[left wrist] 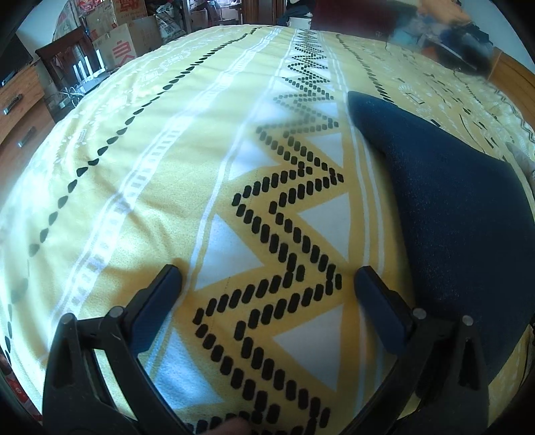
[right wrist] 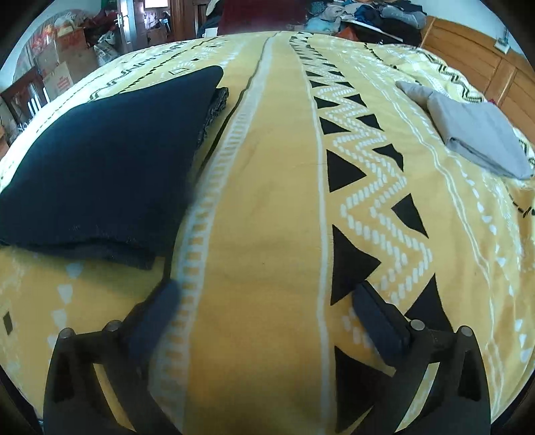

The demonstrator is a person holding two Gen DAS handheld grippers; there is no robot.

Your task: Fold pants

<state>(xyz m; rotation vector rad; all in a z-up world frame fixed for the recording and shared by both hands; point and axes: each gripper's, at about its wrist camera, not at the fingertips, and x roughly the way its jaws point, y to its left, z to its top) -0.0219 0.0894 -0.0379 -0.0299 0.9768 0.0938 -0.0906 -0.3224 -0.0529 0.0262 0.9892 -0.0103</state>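
Dark navy pants [right wrist: 110, 157] lie folded in a flat stack on the yellow patterned bedspread [right wrist: 267, 200]. In the right wrist view they sit to the left of my right gripper [right wrist: 267, 297], which is open and empty above the bedspread. In the left wrist view the pants [left wrist: 451, 207] lie to the right of my left gripper [left wrist: 267, 277], which is open and empty, its right finger close to the pants' edge.
A folded grey garment [right wrist: 478, 134] lies on the bed at the right. A pile of clothes [right wrist: 367, 16] sits at the far end. Cardboard boxes [left wrist: 117, 43] and a wooden dresser [left wrist: 20, 113] stand left of the bed. A wooden headboard [right wrist: 485, 57] is at the right.
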